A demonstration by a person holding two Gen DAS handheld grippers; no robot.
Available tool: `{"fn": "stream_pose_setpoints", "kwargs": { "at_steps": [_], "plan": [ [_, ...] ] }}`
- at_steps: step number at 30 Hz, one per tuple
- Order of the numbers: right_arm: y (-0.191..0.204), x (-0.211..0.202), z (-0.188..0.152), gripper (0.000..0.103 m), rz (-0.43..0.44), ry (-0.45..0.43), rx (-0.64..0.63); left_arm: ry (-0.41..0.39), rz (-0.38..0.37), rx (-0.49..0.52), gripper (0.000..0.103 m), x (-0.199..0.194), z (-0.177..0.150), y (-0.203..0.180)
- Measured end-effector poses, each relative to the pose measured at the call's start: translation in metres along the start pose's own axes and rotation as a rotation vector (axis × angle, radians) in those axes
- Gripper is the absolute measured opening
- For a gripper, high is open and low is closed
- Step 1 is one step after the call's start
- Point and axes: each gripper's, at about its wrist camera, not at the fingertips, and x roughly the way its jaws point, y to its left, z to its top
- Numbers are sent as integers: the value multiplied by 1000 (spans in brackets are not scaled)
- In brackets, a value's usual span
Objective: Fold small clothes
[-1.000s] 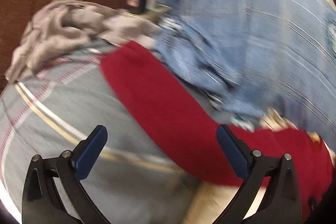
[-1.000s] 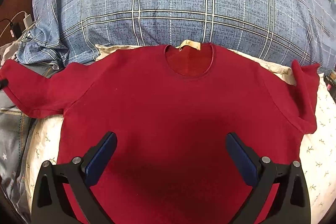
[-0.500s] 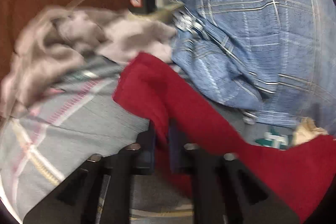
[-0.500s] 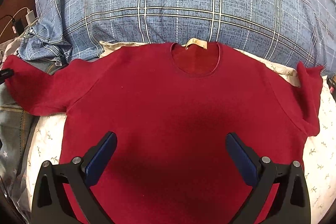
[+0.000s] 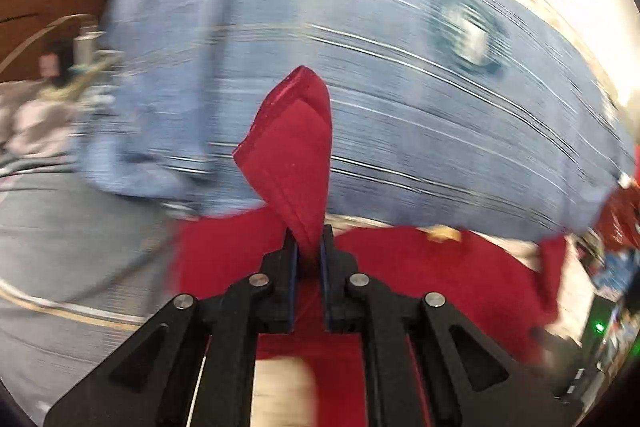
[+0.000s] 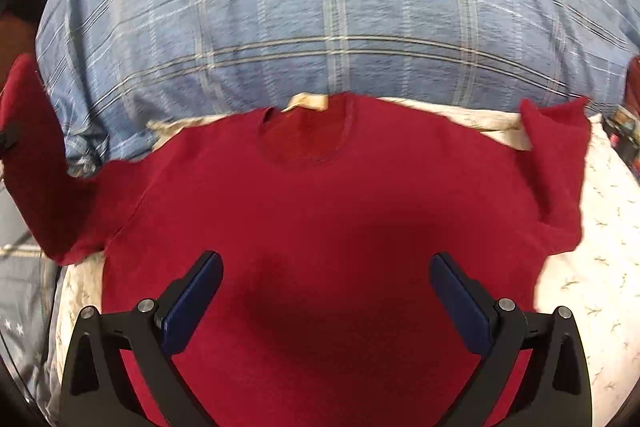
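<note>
A dark red long-sleeved top (image 6: pixel 320 219) lies flat, neck away from me, on a pale floral sheet (image 6: pixel 600 247). My left gripper (image 5: pixel 308 247) is shut on the top's left sleeve (image 5: pixel 292 151) and holds its cuff end up in the air, over the body of the top (image 5: pixel 440 275). That lifted sleeve also shows at the left edge of the right wrist view (image 6: pixel 36 155). My right gripper (image 6: pixel 326 279) is open and empty, hovering over the lower middle of the top. The right sleeve (image 6: pixel 556 167) lies folded over at the right.
A large blue plaid pillow (image 6: pixel 320 11) lies just behind the top's neck. Grey clothes (image 5: pixel 28 119) and a charger with cable (image 5: pixel 60 59) sit at the far left. A grey star-patterned fabric (image 6: pixel 20 307) lies beside the sheet at the left.
My left gripper closed on the left sleeve, then lifted it and swung it right toward the top's body. My right gripper moved slightly lower over the top and stayed open.
</note>
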Motion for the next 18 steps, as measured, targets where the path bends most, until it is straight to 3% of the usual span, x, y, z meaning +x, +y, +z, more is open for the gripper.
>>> {"fn": "stream_pose_setpoints", "kwargs": {
  "at_steps": [6,11,13,15,18],
  "plan": [
    [-49,-1,5,103,-41,1,90,104,-133,89,7,49,-26,-92],
    [-71,2,4,103,-55,10,127,207,-247,130,8,78,-60,-138],
    [-77,2,6,103,-47,12,140,222,-283,117,16,79,-65,-139],
    [-80,1,7,103,-15,20,155,227,-336,93,47,70,-62,-131],
    [-79,2,9,103,44,29,161,160,-342,81,65,38,-48,-110]
  ]
}}
